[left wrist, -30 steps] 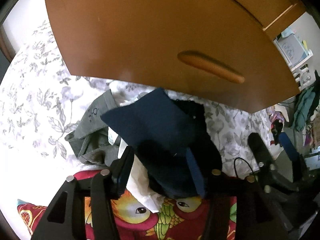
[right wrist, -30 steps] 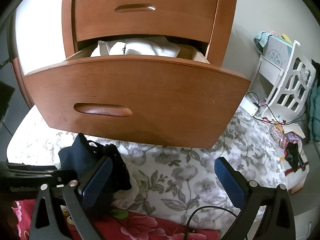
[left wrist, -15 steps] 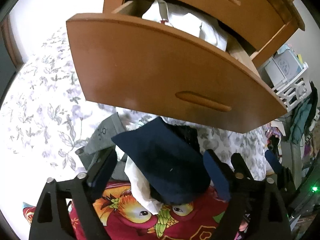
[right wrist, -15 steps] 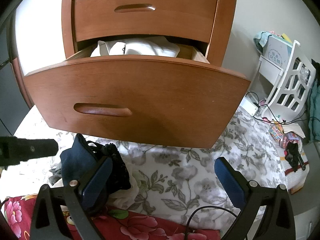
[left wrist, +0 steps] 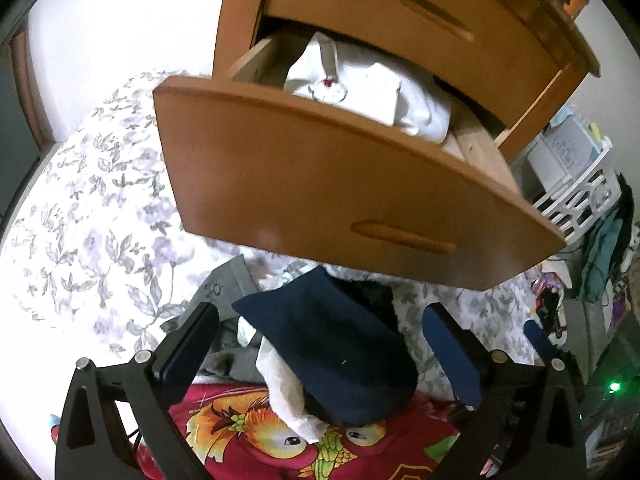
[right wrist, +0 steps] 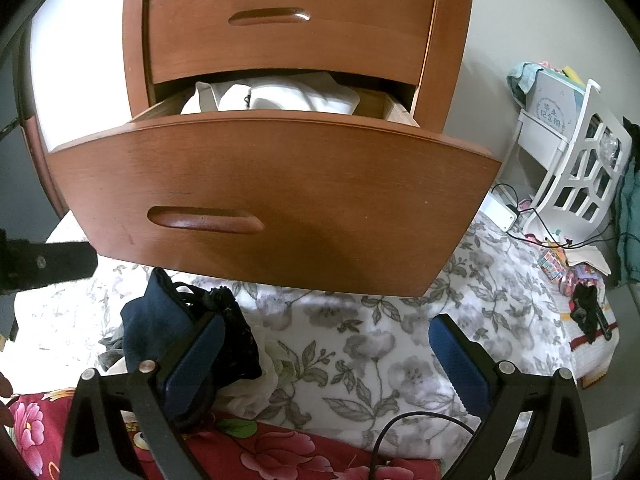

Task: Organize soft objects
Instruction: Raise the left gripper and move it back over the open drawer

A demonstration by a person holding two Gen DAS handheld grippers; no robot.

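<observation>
A pile of soft things lies on the flowered bedsheet (left wrist: 92,240) below the open wooden drawer (left wrist: 320,184). On top is a folded navy cloth (left wrist: 332,348), with a black lacy garment (right wrist: 236,336), a white cloth (left wrist: 280,384) and a grey garment (left wrist: 228,284) around it. My left gripper (left wrist: 320,348) hangs above the pile, its jaws opening; the navy cloth sits between them but the pads stand clear of it. To the right of the pile my right gripper (right wrist: 326,360) stands open over bare sheet. White clothes (right wrist: 272,96) fill the drawer.
The drawer front (right wrist: 280,192) juts out over the bed, with a shut drawer (right wrist: 288,28) above it. A red blanket with a bird print (left wrist: 248,420) lies in the foreground. A white rack (right wrist: 576,176), cables and clutter stand at the right.
My left gripper's jaws have spread away from the navy cloth, which stays on the pile. The left gripper rose and tilted up, bringing the drawer's inside into view. The right gripper has not moved.
</observation>
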